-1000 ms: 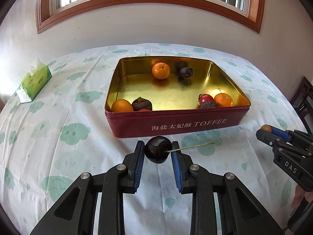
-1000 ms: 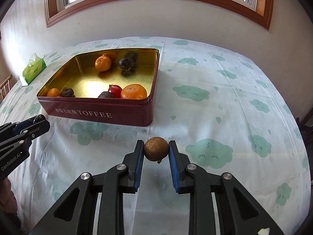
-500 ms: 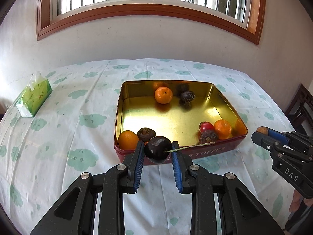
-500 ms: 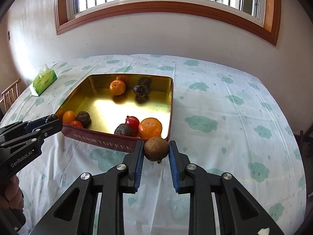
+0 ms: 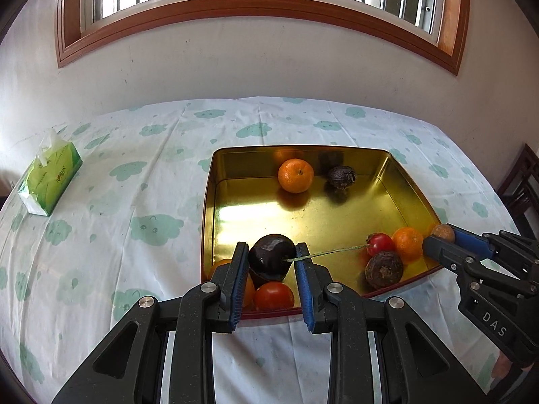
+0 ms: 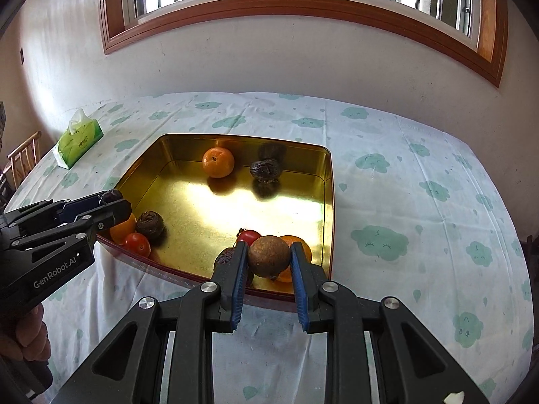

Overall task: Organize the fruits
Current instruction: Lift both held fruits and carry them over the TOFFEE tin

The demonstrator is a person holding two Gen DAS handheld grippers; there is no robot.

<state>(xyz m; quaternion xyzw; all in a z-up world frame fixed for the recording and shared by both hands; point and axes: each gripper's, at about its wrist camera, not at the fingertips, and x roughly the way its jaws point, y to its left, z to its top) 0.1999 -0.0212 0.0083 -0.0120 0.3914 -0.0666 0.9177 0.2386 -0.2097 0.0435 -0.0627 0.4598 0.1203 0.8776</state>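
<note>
left gripper [image 5: 272, 261] – squeezing dark fruit [image 5: 271, 258] | right gripper [image 6: 268, 256] – squeezing brown fruit [image 6: 268, 256] | both over tin [image 5: 409, 181]

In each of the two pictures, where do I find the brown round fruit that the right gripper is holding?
Left wrist view: brown round fruit at far right, at the tip of the right gripper.
Right wrist view: lower centre, gripped between the blue pads.
Shared landmark: the green tissue box at left.

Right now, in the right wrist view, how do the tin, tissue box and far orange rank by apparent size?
1. Tin
2. Tissue box, though its distance may shrink it
3. Far orange
</note>
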